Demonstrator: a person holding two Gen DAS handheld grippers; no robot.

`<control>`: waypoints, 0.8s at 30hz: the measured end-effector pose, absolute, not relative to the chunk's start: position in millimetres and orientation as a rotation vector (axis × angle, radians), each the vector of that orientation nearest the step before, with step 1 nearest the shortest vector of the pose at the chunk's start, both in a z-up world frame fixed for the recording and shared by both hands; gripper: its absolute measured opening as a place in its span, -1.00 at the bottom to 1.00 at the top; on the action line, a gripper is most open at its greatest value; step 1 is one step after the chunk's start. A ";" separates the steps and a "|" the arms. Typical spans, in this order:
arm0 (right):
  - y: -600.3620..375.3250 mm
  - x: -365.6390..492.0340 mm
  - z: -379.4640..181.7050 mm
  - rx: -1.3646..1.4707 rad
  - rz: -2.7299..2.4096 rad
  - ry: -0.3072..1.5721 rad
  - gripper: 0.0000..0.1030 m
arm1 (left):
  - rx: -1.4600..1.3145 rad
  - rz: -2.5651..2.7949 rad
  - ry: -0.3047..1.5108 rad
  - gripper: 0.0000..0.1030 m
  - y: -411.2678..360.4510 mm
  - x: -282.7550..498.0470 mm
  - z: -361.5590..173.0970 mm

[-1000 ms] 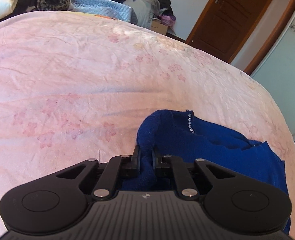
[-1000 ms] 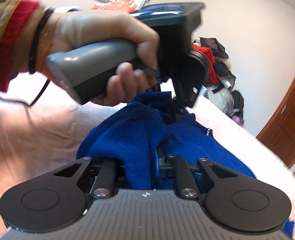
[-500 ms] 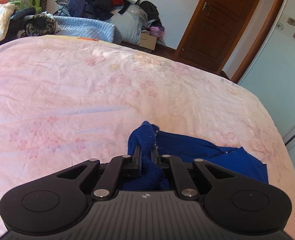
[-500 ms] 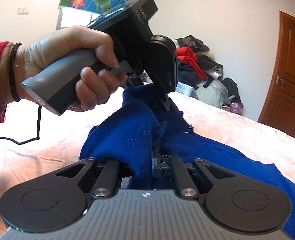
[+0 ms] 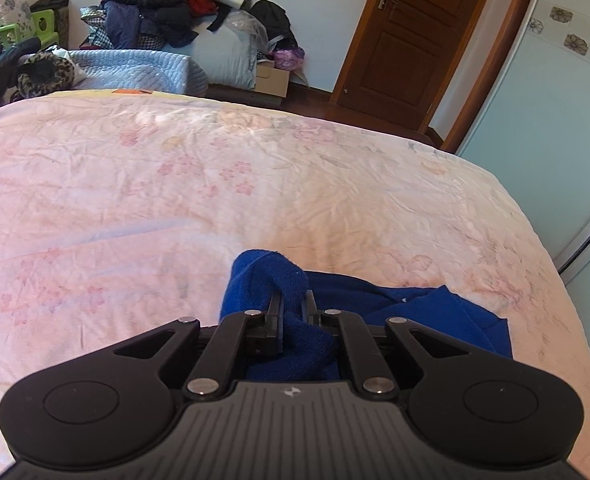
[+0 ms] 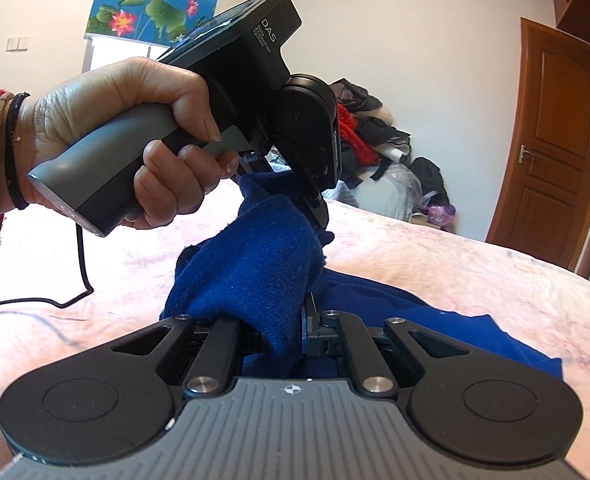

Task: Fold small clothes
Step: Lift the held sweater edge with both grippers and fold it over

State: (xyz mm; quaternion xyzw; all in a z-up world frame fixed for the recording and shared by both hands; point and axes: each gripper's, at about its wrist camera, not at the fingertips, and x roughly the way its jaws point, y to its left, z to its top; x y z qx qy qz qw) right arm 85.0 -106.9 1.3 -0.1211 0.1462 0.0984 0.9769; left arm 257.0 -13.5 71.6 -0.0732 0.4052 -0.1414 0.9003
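Observation:
A small blue knit garment lies partly on the pink floral bedsheet, with one end lifted. My left gripper is shut on a bunched edge of the garment. In the right wrist view my right gripper is shut on another part of the blue garment. The left gripper shows there too, held in a hand just ahead and above, with the cloth stretched between the two. The rest of the garment trails to the right on the bed.
A pile of clothes and a light blue quilt sit past the far edge of the bed. A wooden door stands at the back right. A black cable lies on the sheet at left.
Both grippers have risen with the blue garment held between them, lifting its edge off the bed. The left gripper's view has tilted up toward the far wall.

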 end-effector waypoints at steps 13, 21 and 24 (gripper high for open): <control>-133.9 72.0 3.3 -0.213 0.137 0.284 -0.80 | -0.110 -0.341 0.840 -0.85 -63.7 251.6 74.8; -160.6 64.6 1.4 -0.199 0.081 0.286 -0.86 | -0.107 -0.386 0.859 -0.85 -103.3 253.0 69.2; -173.5 61.5 -0.7 -0.183 0.061 0.292 -0.87 | -0.098 -0.406 0.866 -0.85 -120.2 252.8 65.4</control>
